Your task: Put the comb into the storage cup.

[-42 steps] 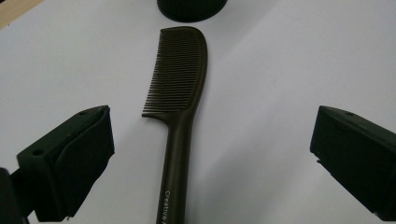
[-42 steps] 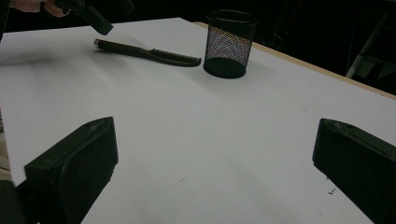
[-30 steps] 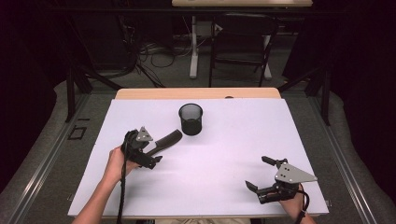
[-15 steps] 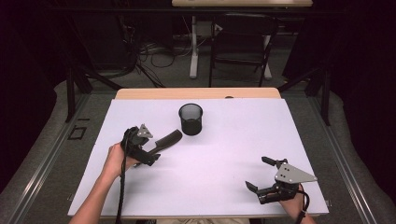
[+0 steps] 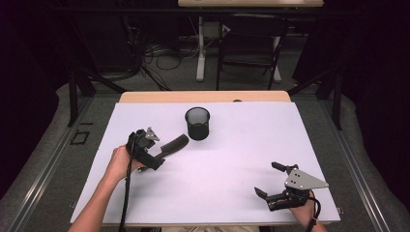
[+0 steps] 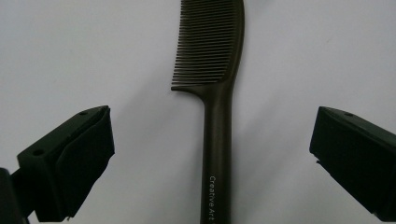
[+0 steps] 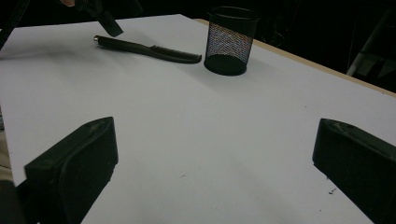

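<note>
A dark brown comb lies flat on the white table, its teeth end pointing toward a black mesh cup. My left gripper hovers over the comb's handle. In the left gripper view the comb runs up the middle between the two wide-apart jaws of the left gripper, and neither jaw touches it. My right gripper rests open near the front right edge with nothing in it. From the right gripper the comb and the cup lie far ahead.
The table's wooden back edge runs just behind the cup. Beyond it stand chair and desk legs with cables on a dark floor. A cable trails from the left gripper along the person's forearm.
My left gripper has shifted slightly back and tipped further down over the comb's handle. The right gripper, comb and cup have not moved.
</note>
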`<state>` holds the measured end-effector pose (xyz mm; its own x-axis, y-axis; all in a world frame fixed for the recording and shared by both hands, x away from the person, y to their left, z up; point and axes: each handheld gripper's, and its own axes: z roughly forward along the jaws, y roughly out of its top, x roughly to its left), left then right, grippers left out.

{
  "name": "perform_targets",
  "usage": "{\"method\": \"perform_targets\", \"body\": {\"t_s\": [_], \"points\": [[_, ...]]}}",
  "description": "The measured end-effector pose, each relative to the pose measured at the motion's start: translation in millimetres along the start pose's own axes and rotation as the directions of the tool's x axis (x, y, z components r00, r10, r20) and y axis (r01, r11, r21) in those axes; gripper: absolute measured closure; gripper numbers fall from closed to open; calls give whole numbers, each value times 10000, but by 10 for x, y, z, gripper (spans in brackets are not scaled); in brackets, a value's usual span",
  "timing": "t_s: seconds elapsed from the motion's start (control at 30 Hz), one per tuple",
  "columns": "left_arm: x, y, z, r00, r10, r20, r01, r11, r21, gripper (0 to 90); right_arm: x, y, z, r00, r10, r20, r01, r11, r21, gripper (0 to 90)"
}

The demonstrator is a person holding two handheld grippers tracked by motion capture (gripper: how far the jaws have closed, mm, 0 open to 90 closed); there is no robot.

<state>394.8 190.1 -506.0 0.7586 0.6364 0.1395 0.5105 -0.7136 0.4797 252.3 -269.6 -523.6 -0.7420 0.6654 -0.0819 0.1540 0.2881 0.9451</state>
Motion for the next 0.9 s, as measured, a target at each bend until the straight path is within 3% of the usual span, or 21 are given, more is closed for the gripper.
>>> {"method": "perform_targets", "body": {"t_s": [0.23, 0.33, 0.47, 0.7, 0.9], "points": [[4, 107, -5, 9997, 202, 138, -207, 9991, 378, 34, 3, -1, 14, 10000, -51, -26, 51, 9999, 89, 0], [-2, 158, 12, 9990, 418, 150, -428, 9961, 771, 55, 1, -1, 11, 10000, -49, -28, 50, 10000, 68, 0], [-10, 219, 45, 9978, 633, 215, -655, 9906, 1204, 146, 0, 0, 7, 10000, -57, -47, 58, 10000, 75, 0], [-9, 263, 130, 9978, 628, 231, -660, 9801, 1870, 254, 3, 0, 9, 10000, -67, -58, 67, 9999, 80, 0], [5, 277, 188, 9970, 613, 480, -701, 9754, 2092, 421, 5, -1, 8, 9999, -65, -77, 66, 9999, 119, 0]]}}
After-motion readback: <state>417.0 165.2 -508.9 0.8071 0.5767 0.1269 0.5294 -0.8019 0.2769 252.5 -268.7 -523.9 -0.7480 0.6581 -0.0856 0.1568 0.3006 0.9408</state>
